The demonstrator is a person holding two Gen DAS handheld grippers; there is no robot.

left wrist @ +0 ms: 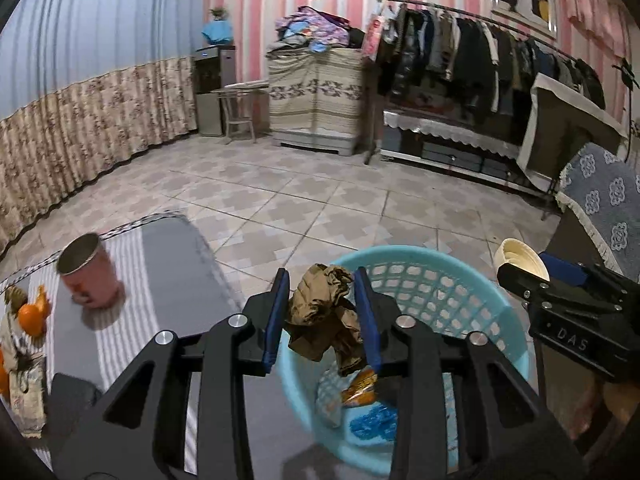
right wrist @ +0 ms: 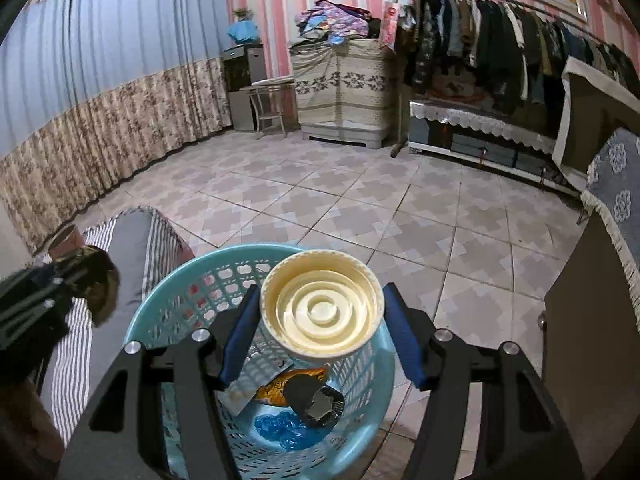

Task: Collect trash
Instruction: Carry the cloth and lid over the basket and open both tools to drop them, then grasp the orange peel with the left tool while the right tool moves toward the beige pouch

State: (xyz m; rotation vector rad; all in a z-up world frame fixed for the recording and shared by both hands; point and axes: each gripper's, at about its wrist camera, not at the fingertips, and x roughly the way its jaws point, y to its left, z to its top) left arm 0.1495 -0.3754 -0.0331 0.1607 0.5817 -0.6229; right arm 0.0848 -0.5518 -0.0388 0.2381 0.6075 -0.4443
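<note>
Brown paper wad clamped in left gripper, cream cup in right gripper; both directly above blue basket.

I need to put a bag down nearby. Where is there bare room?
The tiled floor beyond the blue basket is bare up to the cabinets. The striped table is free between the pink cup and the basket; its left edge is cluttered.
</note>
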